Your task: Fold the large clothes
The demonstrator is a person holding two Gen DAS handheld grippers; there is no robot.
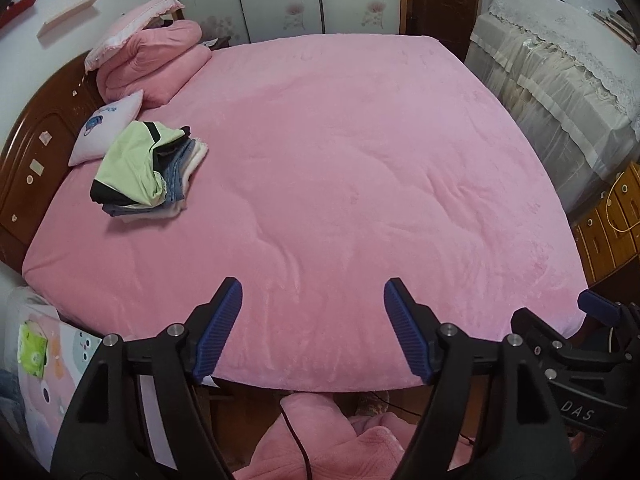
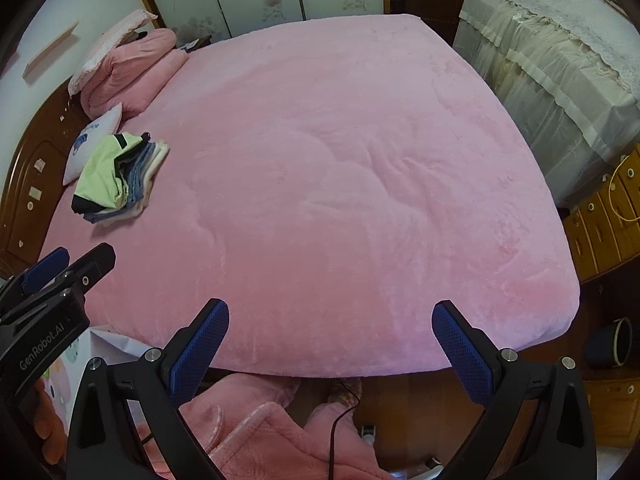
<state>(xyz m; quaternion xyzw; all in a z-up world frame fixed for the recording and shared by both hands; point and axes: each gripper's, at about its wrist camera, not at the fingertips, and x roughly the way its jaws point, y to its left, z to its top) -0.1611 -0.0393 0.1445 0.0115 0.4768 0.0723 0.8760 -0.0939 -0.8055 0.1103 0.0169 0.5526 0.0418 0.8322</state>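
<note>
Clothes already folded sit in a stack [image 1: 148,170] on the pink bed [image 1: 340,160], far over toward the headboard [image 1: 36,152] and just beside a small white pillow [image 1: 106,130]; a pale green garment with black trim lies on top, denim and something pale under it; the rest of the bedspread is bare, so I read this as the gap between two garments, not a fold in progress. Down past the near edge of the bed I can see a heap of pink fleecy fabric [image 2: 260,432] on the floor; whether it is the next large piece or only bedding I cannot tell.

My left gripper [image 1: 313,300] hangs above the near edge with its jaws spread and nothing between them; my right gripper [image 2: 330,318] is beside it, likewise spread wide and empty; neither touches the bedspread.

My judgement of the next move: fetch an unfolded garment, probably from that heap below, pinching it at two separated points such as shoulders or hem corners; then lift it and lay it flat on the open middle of the bed, well apart from the stack; a cable [image 2: 336,436] trails across the heap and could snag.
</note>
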